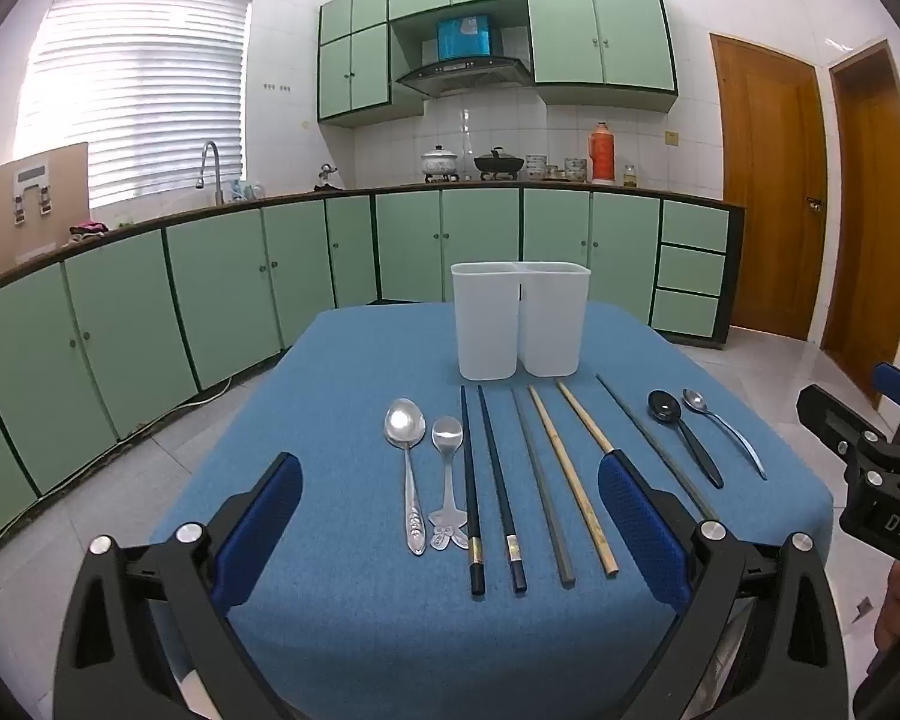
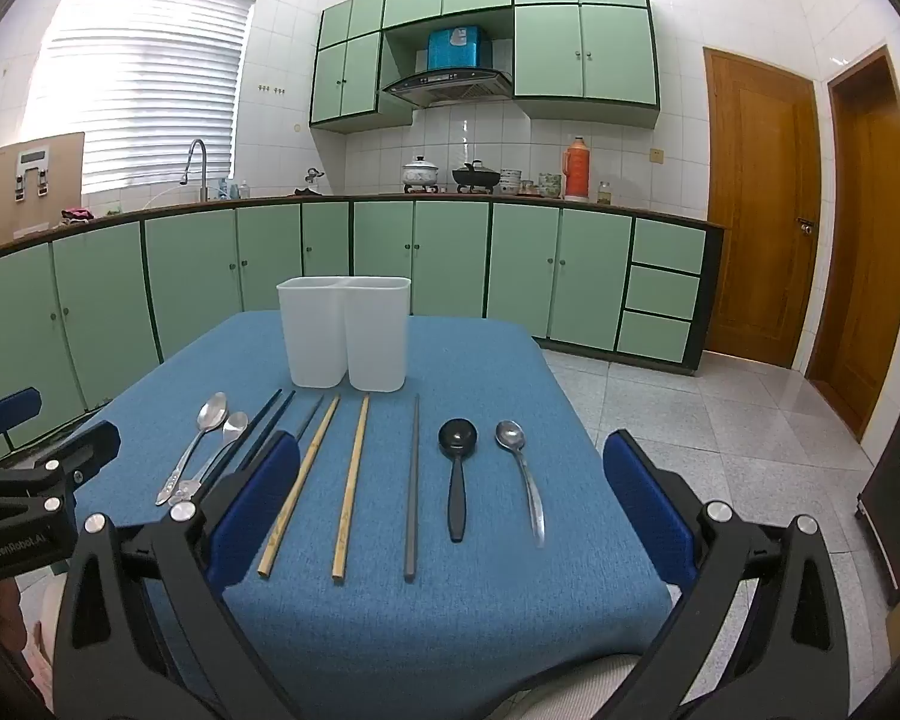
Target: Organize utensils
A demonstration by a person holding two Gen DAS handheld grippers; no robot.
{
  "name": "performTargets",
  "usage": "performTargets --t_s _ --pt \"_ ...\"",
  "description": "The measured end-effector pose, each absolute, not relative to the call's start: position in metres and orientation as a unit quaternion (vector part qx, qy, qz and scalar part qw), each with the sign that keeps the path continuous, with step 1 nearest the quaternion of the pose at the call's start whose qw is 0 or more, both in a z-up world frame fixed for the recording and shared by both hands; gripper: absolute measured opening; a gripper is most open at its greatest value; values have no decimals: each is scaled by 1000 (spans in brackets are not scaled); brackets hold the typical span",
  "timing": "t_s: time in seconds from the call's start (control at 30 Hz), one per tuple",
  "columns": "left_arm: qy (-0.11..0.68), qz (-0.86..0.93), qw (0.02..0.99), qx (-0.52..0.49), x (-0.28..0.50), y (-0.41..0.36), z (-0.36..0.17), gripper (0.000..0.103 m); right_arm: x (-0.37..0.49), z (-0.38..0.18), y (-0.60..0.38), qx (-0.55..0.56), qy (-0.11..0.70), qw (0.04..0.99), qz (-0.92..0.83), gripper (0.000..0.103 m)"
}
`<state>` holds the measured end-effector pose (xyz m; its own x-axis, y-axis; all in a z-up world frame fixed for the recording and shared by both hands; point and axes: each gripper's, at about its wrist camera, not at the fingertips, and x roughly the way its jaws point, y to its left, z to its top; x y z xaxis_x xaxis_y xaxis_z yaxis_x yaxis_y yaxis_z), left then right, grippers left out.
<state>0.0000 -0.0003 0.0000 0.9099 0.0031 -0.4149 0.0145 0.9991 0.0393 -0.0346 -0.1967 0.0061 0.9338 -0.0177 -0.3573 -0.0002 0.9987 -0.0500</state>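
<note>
Left wrist view shows all the utensils in one row on the blue table (image 1: 342,630): a big silver spoon (image 1: 406,462), a small silver spoon (image 1: 448,474), two black chopsticks (image 1: 486,480), two grey chopsticks (image 1: 543,486), two wooden chopsticks (image 1: 570,480), a black spoon (image 1: 681,435) and a thin silver spoon (image 1: 723,432). Behind the row stands a white holder (image 1: 519,321) with two bins side by side (both look bare from here). The right gripper (image 1: 870,468) peeks in at the edge.

Right wrist view has one grey chopstick partly hidden behind a blue finger (image 2: 252,510), but shows the left gripper (image 2: 36,480) at its side.

Both grippers have their jaws spread as wide as they go. They hold nothing and touch nothing, and hang over the near edge of the table
</note>
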Motion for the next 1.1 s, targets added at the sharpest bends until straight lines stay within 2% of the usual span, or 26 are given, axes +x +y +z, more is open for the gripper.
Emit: performTargets --t_s 1.1 --pt "210 -3 977 21 0 0 0 97 -36 8 -197 -24 181 983 -4 98"
